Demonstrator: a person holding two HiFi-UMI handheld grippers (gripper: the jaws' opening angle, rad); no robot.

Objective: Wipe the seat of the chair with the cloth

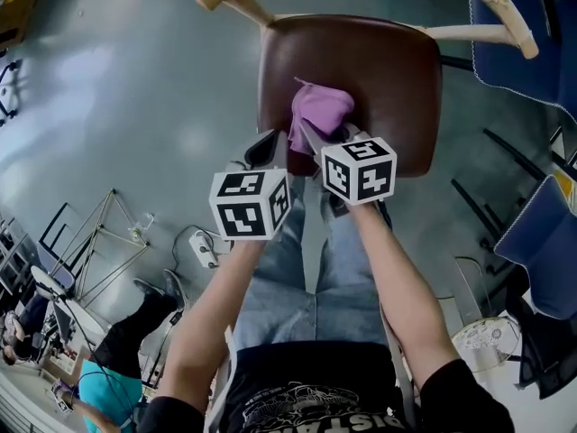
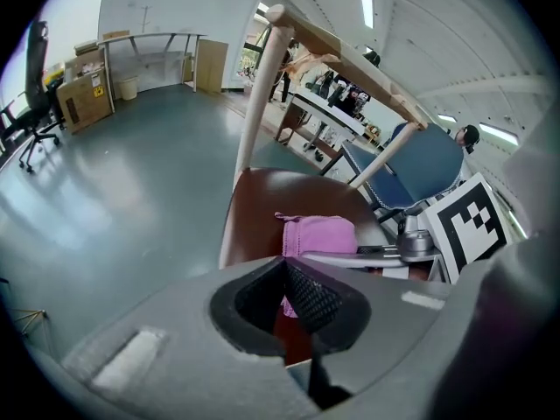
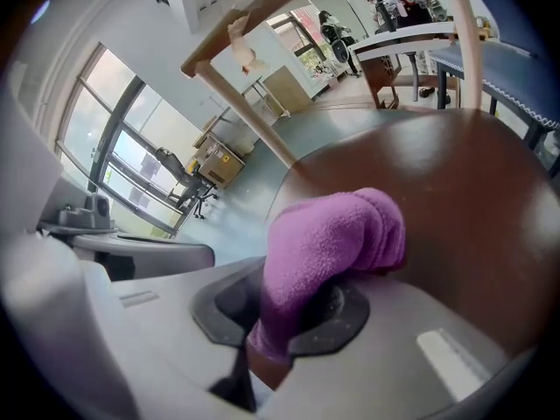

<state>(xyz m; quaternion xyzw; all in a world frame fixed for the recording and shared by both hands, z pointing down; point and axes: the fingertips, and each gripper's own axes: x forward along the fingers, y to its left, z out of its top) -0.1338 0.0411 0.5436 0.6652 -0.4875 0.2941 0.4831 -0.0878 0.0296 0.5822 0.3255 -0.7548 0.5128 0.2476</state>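
A wooden chair with a dark brown seat (image 1: 397, 70) stands in front of me. On the near left part of that seat lies a bunched purple cloth (image 1: 320, 108). My right gripper (image 1: 317, 141) is shut on the cloth's near end, and in the right gripper view the cloth (image 3: 337, 239) bulges out of the jaws over the seat (image 3: 464, 164). My left gripper (image 1: 263, 148) hovers just left of it at the seat's near edge, shut with nothing in it. In the left gripper view the cloth (image 2: 319, 233) rests on the seat (image 2: 267, 195) beyond the left gripper (image 2: 284, 271).
The chair's pale wooden back rail (image 1: 505, 7) runs across the far side. Blue chairs (image 1: 532, 48) stand to the right. On the grey floor at left are a white power strip (image 1: 203, 249) and a metal frame (image 1: 99, 242). A person (image 1: 117, 368) is at lower left.
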